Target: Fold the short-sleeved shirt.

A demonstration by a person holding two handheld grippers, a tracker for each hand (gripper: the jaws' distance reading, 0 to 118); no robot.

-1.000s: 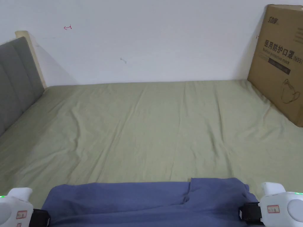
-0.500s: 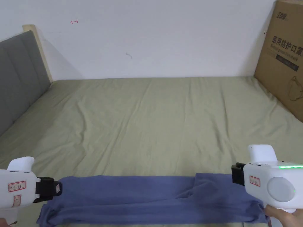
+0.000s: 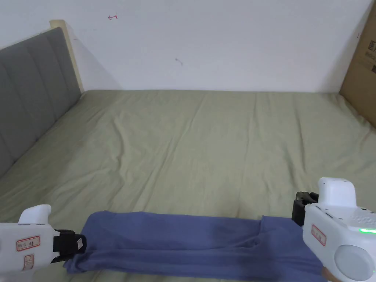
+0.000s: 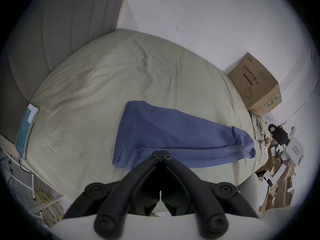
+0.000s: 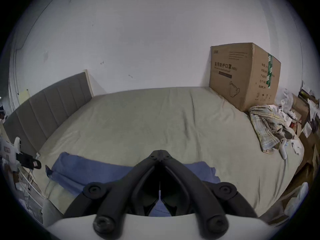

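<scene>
lying as a long blue band along the near edge of the bed point(image 3: 191, 147), the shirt point(image 3: 191, 246) looks soft, light and floppy — best pinched at its end corners — while the left gripper point(image 4: 160, 151) and right gripper point(image 5: 160, 151) both hover with jaws closed, empty.

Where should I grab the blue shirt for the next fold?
Probably the two short ends of the shirt: it lies as a long, narrow band across the bed. Bring the left gripper in from its left end, the right gripper from its right end.
</scene>
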